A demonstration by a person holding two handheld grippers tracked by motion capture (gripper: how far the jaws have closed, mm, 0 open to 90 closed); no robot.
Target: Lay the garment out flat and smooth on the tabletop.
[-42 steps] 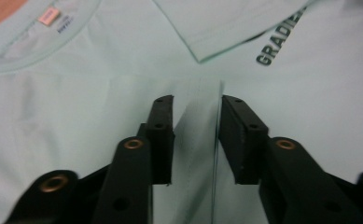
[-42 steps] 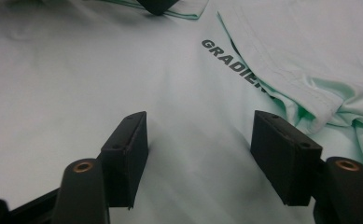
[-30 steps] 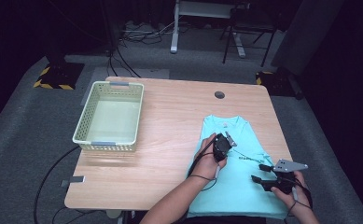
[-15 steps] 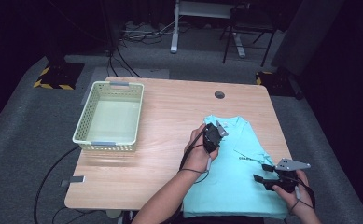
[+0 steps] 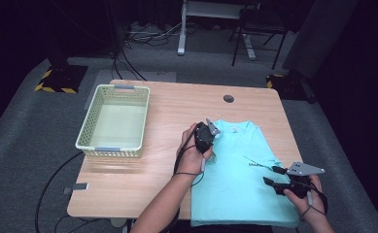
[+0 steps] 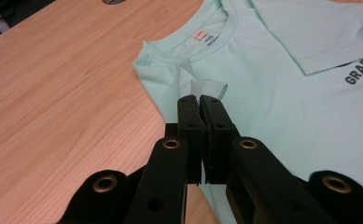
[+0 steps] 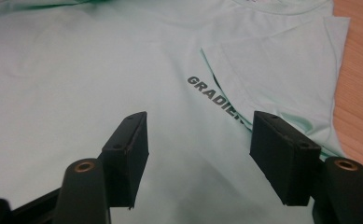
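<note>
- We see the pale turquoise short-sleeved T-shirt (image 5: pixel 240 174) lying flat in the lower right of the high view, on the right half of the light wooden table (image 5: pixel 167 116), its collar pointing toward the far edge.
- Our left gripper (image 5: pixel 207 138) sits just left of the frame's centre; a second ago it was lower and farther right, over the shirt's body, and now it stands nearer the collar, at the shirt's left edge.
- In the left gripper view its jaws are pressed together on a small fold of the shirt's fabric (image 6: pixel 206 88) near the left shoulder, and the pinched cloth rises from the table.
- Our right gripper (image 5: pixel 274 175) hangs at the lower right of the high view, over the shirt's right side, in much the same spot as before.
- In the right gripper view its jaws stand well apart above the cloth, with the dark printed lettering (image 7: pixel 214 99) between them and nothing gripped.
- The pale green plastic basket (image 5: pixel 113 121) stands at middle left, unmoved.
</note>
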